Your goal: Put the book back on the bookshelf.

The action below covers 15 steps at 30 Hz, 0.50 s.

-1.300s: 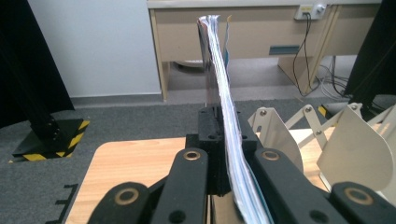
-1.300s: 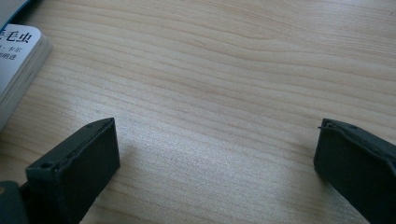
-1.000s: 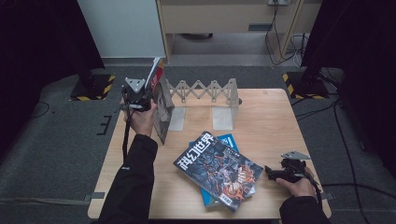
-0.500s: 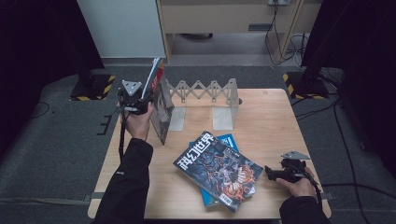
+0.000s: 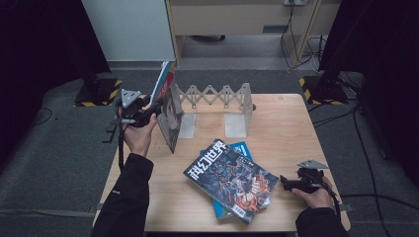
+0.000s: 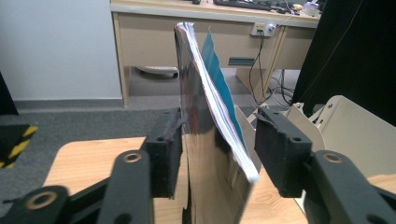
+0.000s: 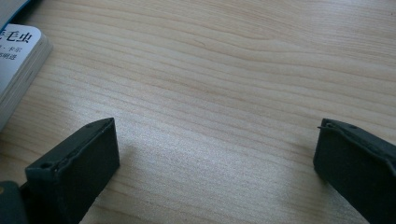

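Observation:
Two thin magazines (image 5: 168, 111) stand upright and lean at the left end of a beige folding book rack (image 5: 217, 96). My left gripper (image 5: 152, 112) reaches them from the left, and its jaws have just been opening. In the left gripper view the magazines (image 6: 201, 93) stand between the jaws of the left gripper (image 6: 217, 140); the right pad (image 6: 280, 149) is off them. A dark illustrated magazine (image 5: 230, 180) lies flat on a blue one (image 5: 242, 148). My right gripper (image 5: 286, 181) rests open on the table, just right of that stack, with bare wood between the jaws of the right gripper (image 7: 215, 149).
The wooden table (image 5: 281, 128) has bare room right of the rack and along the left front. In the right gripper view a magazine corner (image 7: 18, 56) shows at the upper left. Grey floor, a desk and dark stands surround the table.
The left gripper's jaws have parted around the upright magazines, and the hand has drawn a little left and nearer. The magazines stay standing by the rack. The right hand is still.

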Each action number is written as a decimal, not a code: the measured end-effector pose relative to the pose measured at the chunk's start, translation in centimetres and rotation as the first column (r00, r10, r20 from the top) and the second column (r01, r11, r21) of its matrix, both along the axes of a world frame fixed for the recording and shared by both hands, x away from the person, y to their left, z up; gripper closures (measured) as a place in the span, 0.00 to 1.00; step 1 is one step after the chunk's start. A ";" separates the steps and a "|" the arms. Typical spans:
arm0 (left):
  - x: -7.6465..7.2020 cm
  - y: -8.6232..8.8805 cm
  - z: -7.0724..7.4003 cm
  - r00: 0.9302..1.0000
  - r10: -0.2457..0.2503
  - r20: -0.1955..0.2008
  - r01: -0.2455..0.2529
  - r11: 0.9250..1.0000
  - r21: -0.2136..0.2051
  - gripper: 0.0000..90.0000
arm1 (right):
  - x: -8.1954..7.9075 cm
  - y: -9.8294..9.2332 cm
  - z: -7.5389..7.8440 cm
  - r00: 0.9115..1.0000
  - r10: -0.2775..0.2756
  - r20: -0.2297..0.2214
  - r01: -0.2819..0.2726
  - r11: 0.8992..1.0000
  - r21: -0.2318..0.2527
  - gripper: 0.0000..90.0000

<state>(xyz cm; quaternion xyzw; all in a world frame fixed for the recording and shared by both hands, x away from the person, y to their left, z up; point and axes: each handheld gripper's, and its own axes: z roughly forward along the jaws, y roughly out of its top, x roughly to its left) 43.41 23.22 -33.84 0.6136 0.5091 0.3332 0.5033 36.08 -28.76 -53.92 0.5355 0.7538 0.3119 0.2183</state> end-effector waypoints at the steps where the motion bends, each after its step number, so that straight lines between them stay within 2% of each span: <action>1: -0.3 0.1 0.0 1.000 -0.007 0.003 0.007 1.000 0.001 0.53 | 0.0 0.0 0.0 1.000 0.000 0.000 0.000 1.000 0.000 0.00; 6: -1.8 0.7 -0.4 0.999 -0.025 0.025 0.025 0.999 0.024 0.45 | 0.0 0.0 0.0 1.000 -0.001 -0.001 0.001 1.000 0.003 0.01; 9: -2.7 1.1 -0.7 0.999 -0.044 0.014 0.044 0.999 0.004 0.41 | 0.0 0.0 0.0 1.000 -0.002 -0.002 0.002 1.000 0.004 0.01; 11: -3.5 1.4 -0.9 0.999 -0.049 0.022 0.049 0.999 0.008 0.39 | 0.0 0.0 0.0 1.000 -0.002 -0.002 0.002 1.000 0.005 0.01; 15: -4.7 2.1 -1.8 0.997 -0.072 -0.011 0.072 0.997 0.009 0.35 | 0.0 0.0 0.0 1.000 -0.001 -0.001 0.001 1.000 0.003 0.01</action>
